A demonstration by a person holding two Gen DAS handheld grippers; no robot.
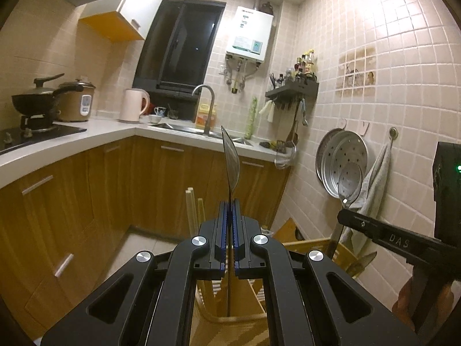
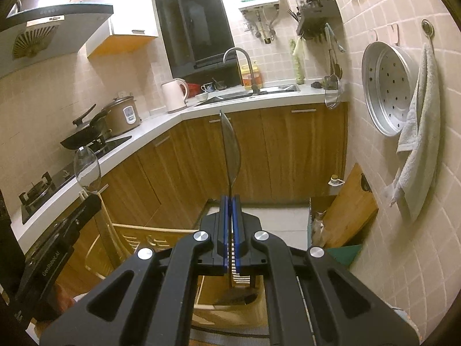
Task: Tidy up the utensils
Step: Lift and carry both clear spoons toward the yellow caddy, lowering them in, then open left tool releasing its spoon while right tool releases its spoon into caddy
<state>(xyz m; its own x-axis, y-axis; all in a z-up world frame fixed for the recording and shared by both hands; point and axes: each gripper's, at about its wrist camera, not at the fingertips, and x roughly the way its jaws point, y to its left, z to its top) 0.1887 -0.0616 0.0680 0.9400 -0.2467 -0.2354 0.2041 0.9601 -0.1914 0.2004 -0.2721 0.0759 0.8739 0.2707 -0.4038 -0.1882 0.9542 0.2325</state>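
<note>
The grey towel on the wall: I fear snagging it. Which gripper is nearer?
Right. The right gripper has the towel off its right side; the left gripper is farther, beyond the right one.

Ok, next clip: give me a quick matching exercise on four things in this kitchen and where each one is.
Things:
1. spoon
2. kettle
3. wok
4. steamer tray

Places:
A. on the stove
B. hanging on the tiled wall
C. clamped in the left gripper
D. on the counter beside the sink

Pairs: 1-C, 2-D, 3-A, 4-B
</note>
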